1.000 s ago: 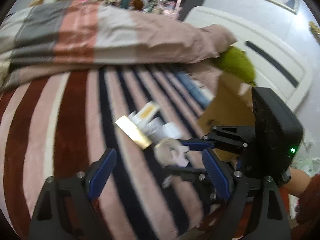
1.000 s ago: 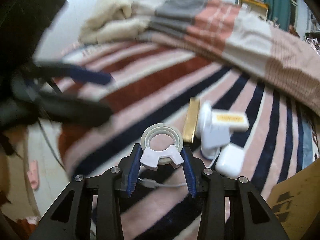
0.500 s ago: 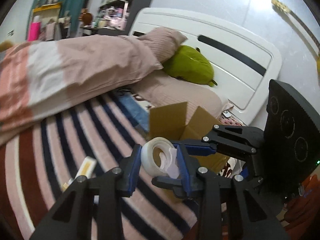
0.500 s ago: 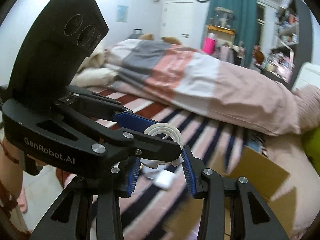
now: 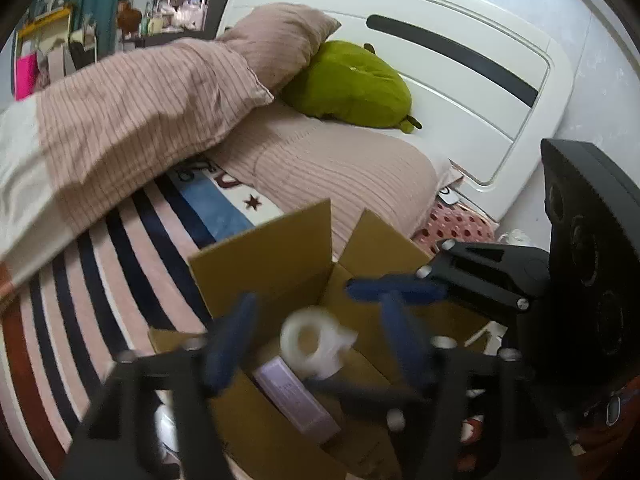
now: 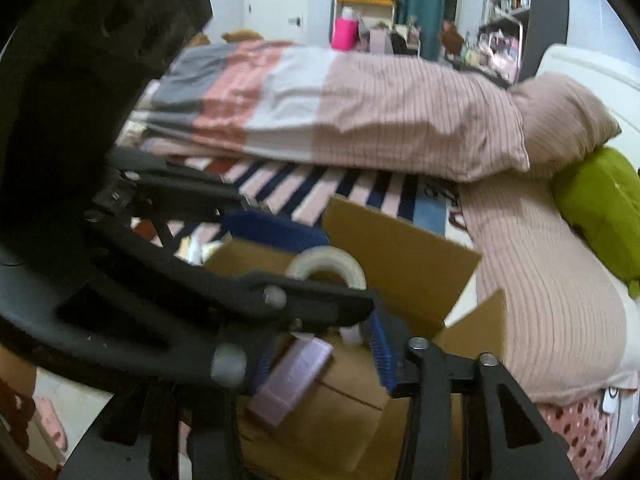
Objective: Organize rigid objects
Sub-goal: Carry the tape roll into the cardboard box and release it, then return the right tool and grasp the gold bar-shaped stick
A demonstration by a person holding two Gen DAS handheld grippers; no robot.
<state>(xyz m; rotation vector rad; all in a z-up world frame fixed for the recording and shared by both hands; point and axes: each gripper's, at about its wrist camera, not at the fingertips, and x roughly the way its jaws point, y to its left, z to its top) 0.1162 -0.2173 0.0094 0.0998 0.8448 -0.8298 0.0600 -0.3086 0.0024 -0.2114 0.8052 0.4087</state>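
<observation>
Your left gripper (image 5: 316, 344) has its fingers spread wide, blurred, with the tape roll (image 5: 310, 340) between them and touching neither pad. The roll is translucent white with a hollow core and a white plastic holder clipped on one side. It sits over the open cardboard box (image 5: 264, 256), inside the opening; whether it rests on anything is not clear. A flat lilac box (image 5: 296, 400) lies in the cardboard box just below the roll. Your right gripper (image 6: 320, 356) is over the same box, but your left gripper's frame crosses in front of it, so I cannot tell how its fingers stand or if they touch the roll. The cardboard box stands on the striped blanket (image 5: 80, 280), flaps up.
</observation>
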